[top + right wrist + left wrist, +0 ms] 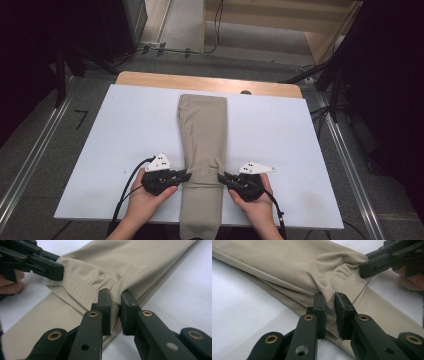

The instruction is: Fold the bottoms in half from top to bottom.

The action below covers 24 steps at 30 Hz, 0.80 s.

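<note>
Garment: beige trousers [202,145] lie lengthwise down the middle of the high view, from the upper centre of the table to the bottom edge, where the fabric hangs over the near side.
Fold: an upper layer ends in a ribbed band [352,283] low in the high view, lying across a flatter layer beneath; in the left gripper view that band runs from the centre toward the upper right.
Left gripper: left gripper [186,176] sits at the lower left of centre in the high view, at the left edge of the trousers; in its own view its two black jaws pinch a ridge of beige fabric at the frame's middle, pads pressed on the cloth.
Right gripper: right gripper [221,176] sits at the lower right of centre in the high view, at the right edge of the trousers; in its own view its jaws are clamped on a bunched fold of the same fabric, at centre frame.
Hands: left hand [145,197] and right hand [257,202] come in from the bottom edge of the high view, each wrapped round its tool.
Surface: white board [125,130] covers most of the table; a strip of wooden tabletop [150,78] shows along its far edge.
Cables: a black cable [122,192] trails from the left tool toward the bottom edge.
Surroundings: grey floor [40,150] with metal rails at both sides of the high view.
</note>
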### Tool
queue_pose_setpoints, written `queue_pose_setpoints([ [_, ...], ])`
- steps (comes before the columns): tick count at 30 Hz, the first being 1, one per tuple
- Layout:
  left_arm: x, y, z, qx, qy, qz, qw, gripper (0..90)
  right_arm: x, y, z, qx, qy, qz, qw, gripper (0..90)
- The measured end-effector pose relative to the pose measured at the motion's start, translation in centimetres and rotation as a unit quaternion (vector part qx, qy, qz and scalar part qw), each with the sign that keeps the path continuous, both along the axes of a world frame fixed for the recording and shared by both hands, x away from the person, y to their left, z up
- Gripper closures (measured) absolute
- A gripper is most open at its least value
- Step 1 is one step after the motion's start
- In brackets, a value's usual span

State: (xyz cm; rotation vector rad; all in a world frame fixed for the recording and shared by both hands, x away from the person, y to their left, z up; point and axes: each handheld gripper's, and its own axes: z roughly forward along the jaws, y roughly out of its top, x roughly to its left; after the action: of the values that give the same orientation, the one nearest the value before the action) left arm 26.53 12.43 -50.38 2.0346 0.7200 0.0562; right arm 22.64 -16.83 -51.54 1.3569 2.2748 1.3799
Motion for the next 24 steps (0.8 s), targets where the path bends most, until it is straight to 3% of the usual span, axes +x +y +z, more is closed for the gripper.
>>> queue_pose_setpoints([
  [4, -0.7, 0.3, 0.6, -0.004, 0.000, -0.009, 1.0000, 80.1, -0.9, -0.2, 0.6, 0.014, -0.006, 0.004, 0.9999, 79.1],
  [15, -3.9, 0.9, 1.7, -0.006, -0.007, -0.028, 0.9996, 80.1, -4.3, 0.1, 1.5, 0.015, -0.020, 0.016, 0.9996, 79.0],
  [24, -6.4, 1.5, 1.8, -0.010, -0.001, -0.041, 0.9991, 80.0, -7.1, 0.5, 1.9, 0.014, -0.024, 0.026, 0.9993, 79.0],
])
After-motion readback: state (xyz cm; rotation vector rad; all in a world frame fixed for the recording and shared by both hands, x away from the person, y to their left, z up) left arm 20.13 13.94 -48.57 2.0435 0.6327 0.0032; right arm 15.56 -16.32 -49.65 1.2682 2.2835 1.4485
